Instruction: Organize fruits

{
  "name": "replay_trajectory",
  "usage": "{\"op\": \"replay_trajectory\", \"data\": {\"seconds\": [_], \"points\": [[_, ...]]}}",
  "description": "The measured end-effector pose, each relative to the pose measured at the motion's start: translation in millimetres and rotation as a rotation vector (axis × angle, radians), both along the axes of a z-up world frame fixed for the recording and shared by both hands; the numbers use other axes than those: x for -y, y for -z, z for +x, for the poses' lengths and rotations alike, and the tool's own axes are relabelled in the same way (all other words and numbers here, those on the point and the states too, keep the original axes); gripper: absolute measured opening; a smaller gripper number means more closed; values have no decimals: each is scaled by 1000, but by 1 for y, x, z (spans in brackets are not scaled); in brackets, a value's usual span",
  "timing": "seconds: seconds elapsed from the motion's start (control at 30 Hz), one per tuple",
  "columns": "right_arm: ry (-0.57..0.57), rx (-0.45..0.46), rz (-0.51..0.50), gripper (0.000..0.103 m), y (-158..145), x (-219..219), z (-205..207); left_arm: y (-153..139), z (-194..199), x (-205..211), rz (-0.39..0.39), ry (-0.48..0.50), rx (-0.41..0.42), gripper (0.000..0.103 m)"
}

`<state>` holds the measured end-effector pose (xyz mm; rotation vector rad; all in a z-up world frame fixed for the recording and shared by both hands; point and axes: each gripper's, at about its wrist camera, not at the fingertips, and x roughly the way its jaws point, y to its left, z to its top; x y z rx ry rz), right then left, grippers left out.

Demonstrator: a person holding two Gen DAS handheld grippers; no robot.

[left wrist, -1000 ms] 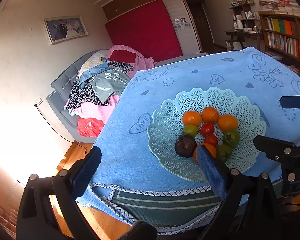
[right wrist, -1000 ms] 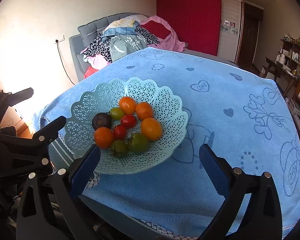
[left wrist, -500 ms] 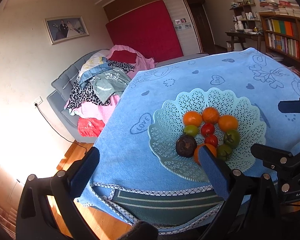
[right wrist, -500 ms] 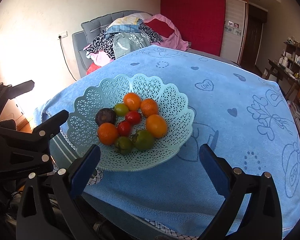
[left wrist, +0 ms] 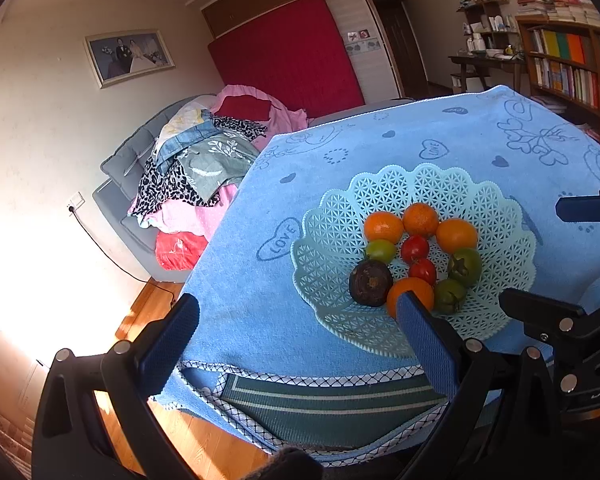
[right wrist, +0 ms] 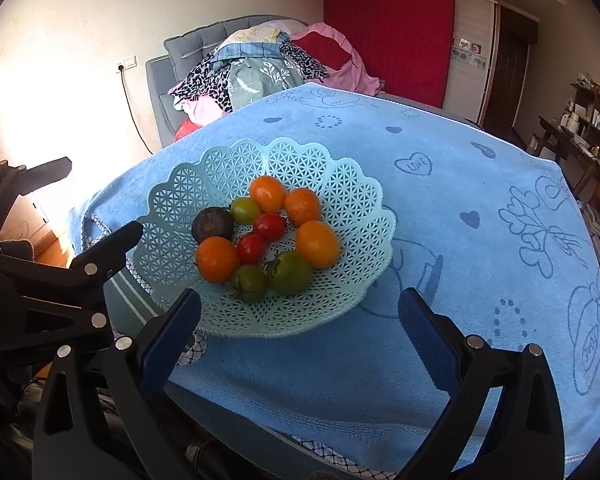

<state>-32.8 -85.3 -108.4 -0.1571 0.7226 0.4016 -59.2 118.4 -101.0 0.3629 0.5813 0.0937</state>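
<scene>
Nine fruits (right wrist: 266,232) are gathered in the pale-green lattice plastic basket (right wrist: 340,172) on the blue-towelled table (right wrist: 480,248). Since a second ago, little is changed: both spread tools, left (left wrist: 296,330) and right (right wrist: 298,328), are kept short of the basket, empty, suggesting sorting is finished.

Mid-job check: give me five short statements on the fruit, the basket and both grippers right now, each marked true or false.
1. All the fruit lies in the basket. True.
2. The left gripper holds an orange. False: its jaws stand open with nothing between them.
3. The dark fruit lies at the edge of the pile, beside an orange. True.
4. The basket holds five red tomatoes. False: only two red tomatoes show.
5. The right gripper is open, short of the basket. True.
</scene>
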Motion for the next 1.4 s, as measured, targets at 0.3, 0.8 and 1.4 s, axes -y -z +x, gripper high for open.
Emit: {"op": "replay_trajectory", "data": {"seconds": [0.3,0.8,1.4], "points": [[-3,0,-2,100,3,-1,-1,0,0,0,4,2,-2,98],[0,-8,-2,100,5,-1,0,5,0,1,16,9,-7,98],[1,-7,-3,100,4,-1,0,5,-1,2,26,14,1,98]]}}
